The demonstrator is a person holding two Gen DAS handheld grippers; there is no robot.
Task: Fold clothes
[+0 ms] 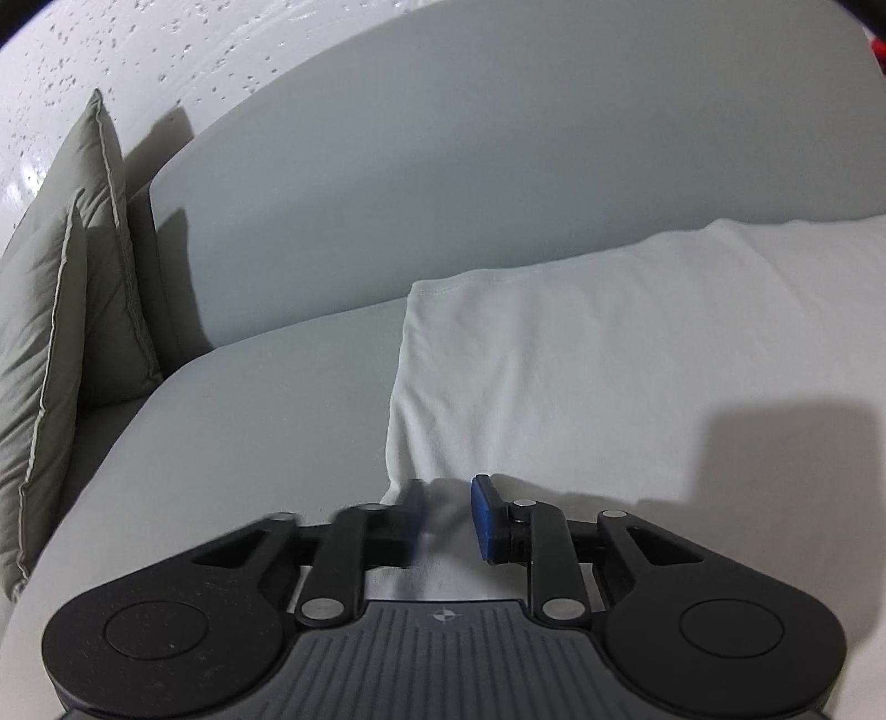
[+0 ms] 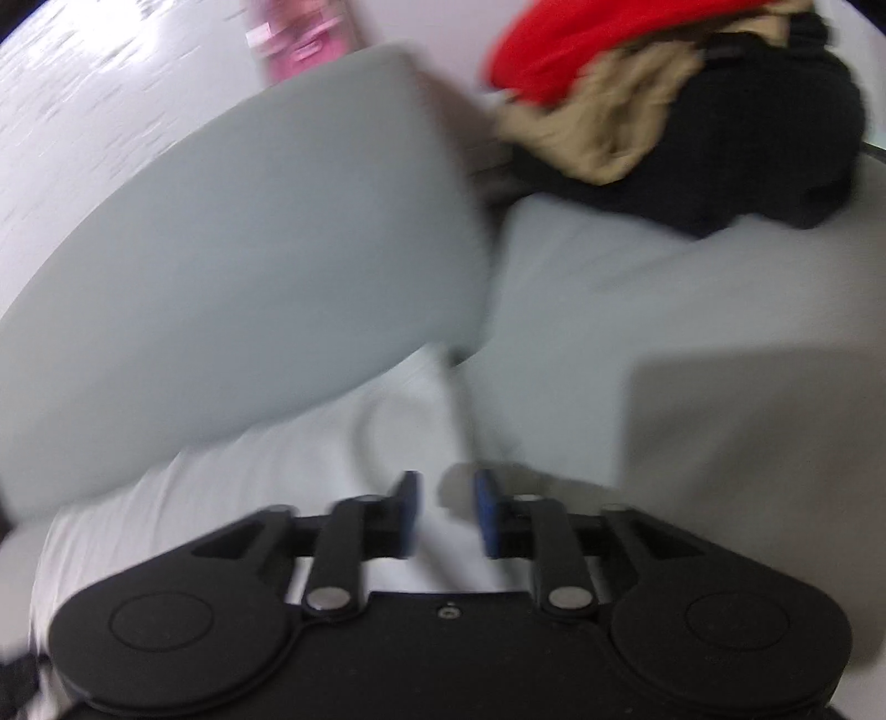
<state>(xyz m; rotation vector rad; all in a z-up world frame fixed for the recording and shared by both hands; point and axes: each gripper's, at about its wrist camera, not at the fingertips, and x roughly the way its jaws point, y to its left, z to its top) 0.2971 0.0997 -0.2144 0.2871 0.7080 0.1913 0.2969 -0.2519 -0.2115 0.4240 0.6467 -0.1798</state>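
A white garment (image 1: 581, 354) lies flat on the grey sofa seat (image 1: 249, 421), its left edge and near corner in the left wrist view. My left gripper (image 1: 448, 518) is open, its blue pads either side of the garment's near left corner, just above the cloth. The garment also shows in the right wrist view (image 2: 266, 482), with its neckline curve. My right gripper (image 2: 446, 512) is open and empty just above the garment's right edge. This view is blurred by motion.
A grey backrest cushion (image 1: 498, 155) stands behind the seat. Olive throw pillows (image 1: 66, 310) lean at the far left. A pile of red, tan and black clothes (image 2: 681, 105) lies at the sofa's far right end. A pink object (image 2: 299, 39) stands behind the backrest.
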